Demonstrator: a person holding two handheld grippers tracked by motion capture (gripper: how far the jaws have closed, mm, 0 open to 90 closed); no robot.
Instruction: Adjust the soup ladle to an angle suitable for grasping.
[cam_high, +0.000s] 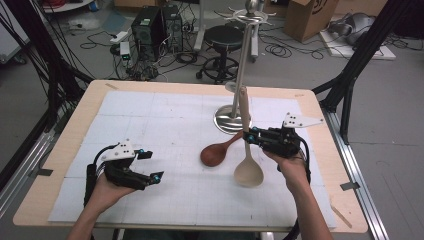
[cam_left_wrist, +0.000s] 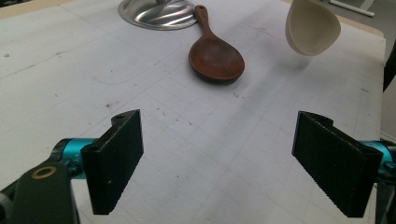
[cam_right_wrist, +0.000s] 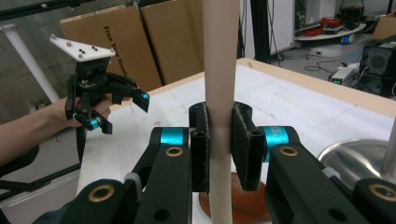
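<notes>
Jaws first: our right gripper (cam_high: 248, 136) is clamped on the handle of the pale wooden spoon (cam_high: 246, 150), which we hold upright above the table (cam_high: 60, 165), bowl down and clear of the white gridded mat (cam_high: 150, 120); our left gripper (cam_high: 150, 166) stands wide apart with nothing between its pads, low over the mat's near left part. Among containers, we see cardboard boxes (cam_right_wrist: 112, 42) beyond the table; their contents are hidden, and one reads "Free Your Hands". Next comes the metal hanging stand (cam_high: 239, 85), its round base on the mat. Just beside that base lies the dark wooden spoon (cam_high: 216, 151), bowl up and empty, near the pale one.
</notes>
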